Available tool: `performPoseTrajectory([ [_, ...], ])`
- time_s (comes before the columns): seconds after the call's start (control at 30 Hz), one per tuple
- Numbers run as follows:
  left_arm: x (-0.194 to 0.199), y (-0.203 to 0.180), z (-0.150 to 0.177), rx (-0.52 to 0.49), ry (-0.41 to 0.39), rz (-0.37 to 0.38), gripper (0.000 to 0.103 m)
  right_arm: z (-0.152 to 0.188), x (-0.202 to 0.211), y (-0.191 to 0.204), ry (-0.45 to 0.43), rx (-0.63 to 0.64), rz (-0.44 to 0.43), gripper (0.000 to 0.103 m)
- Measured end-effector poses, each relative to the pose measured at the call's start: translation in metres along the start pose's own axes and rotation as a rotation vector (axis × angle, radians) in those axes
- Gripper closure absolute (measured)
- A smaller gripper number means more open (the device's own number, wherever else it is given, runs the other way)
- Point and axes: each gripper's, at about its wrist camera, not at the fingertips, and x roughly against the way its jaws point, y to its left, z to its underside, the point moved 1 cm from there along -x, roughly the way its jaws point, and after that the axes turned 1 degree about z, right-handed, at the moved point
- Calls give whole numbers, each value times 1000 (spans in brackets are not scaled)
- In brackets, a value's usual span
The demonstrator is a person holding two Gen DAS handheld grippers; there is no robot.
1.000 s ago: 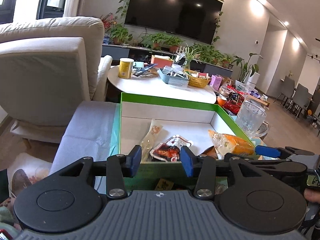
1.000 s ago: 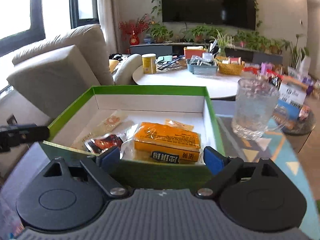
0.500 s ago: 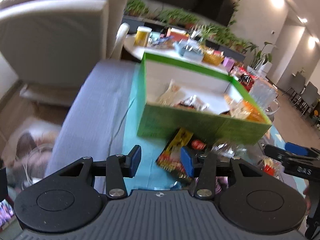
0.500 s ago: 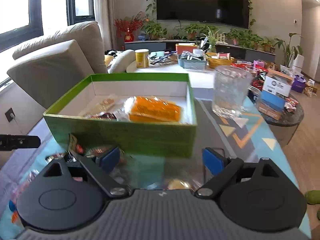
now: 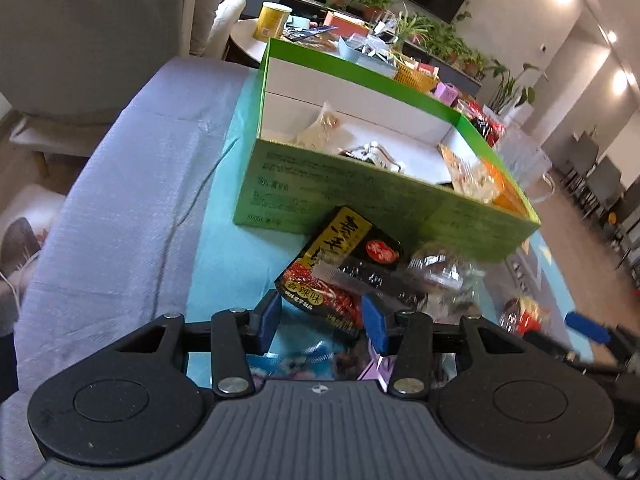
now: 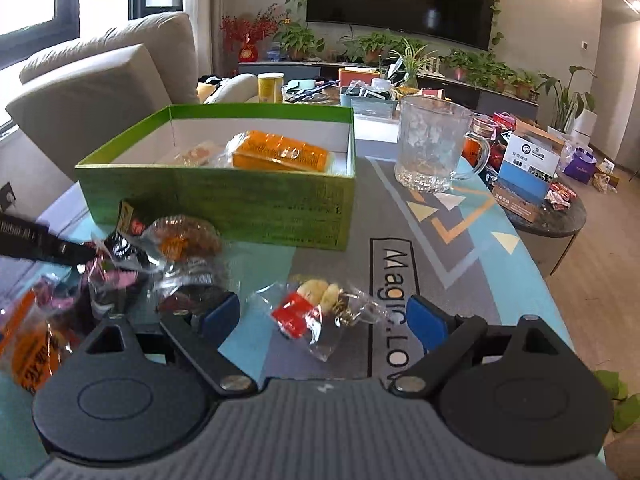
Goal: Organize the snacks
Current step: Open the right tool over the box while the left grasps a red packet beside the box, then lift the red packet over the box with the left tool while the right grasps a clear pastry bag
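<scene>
From my left wrist camera: my left gripper (image 5: 322, 322) has dropped from above the green box (image 5: 360, 196) to the loose snacks on the tabletop (image 5: 216, 264) in front of it. Its jaws stand released, half apart, empty, framing the near end of a black-and-gold spicy snack pack (image 5: 340, 264). The pack lies flat, its far end touching the box's front wall; it is glossy, with red chilli art and a clear strip across the middle. Crinkled clear wrappers (image 5: 444, 276) lie just beside it. Inside the box, a few packets already rest on the white floor. I judge the drop-off finished and the next pick in hand.

From my right wrist camera: my right gripper (image 6: 322, 318) has also pulled back from the box (image 6: 224, 196) and now hangs low over the tabletop (image 6: 460, 248), jaws wide and empty. Between them, untouched, lies a small clear packet (image 6: 316, 312) with a red label and pale pieces inside. An orange pack (image 6: 280, 154) sits in the box. A glass mug (image 6: 434, 146) stands near the box's right side, apart from it.
</scene>
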Motion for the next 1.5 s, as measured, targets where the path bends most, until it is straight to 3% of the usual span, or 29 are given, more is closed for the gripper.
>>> performPoseTrajectory([
  [0.03, -2, 1, -1, 16, -3, 9, 64, 1, -1, 1, 2, 7, 3, 53],
  [0.07, -3, 2, -2, 28, -1, 16, 80, 1, -2, 1, 3, 12, 5, 53],
  [0.1, -4, 3, -3, 34, -1, 12, 87, 2, -3, 0, 3, 15, 6, 53],
  [0.27, 18, -7, -2, -45, -114, 30, 101, 4, -10, -4, 17, -4, 10, 53],
  [0.73, 77, -22, 4, -120, -255, 37, 103, 8, -18, -9, 69, -114, -43, 53],
  [0.93, 83, -29, 3, -142, -274, 32, 102, 9, 5, 10, 63, -86, -272, 53],
  [1.0, 84, -31, 2, -146, -274, 35, 102, 8, 15, 12, 34, -38, -303, 53],
  [1.2, 79, -31, 0, -157, -274, 34, 102, 6, 12, -6, -27, 43, -95, 53],
  [1.5, 77, -36, -2, -168, -281, 18, 102, 3, -32, -24, 67, -112, -186, 53],
])
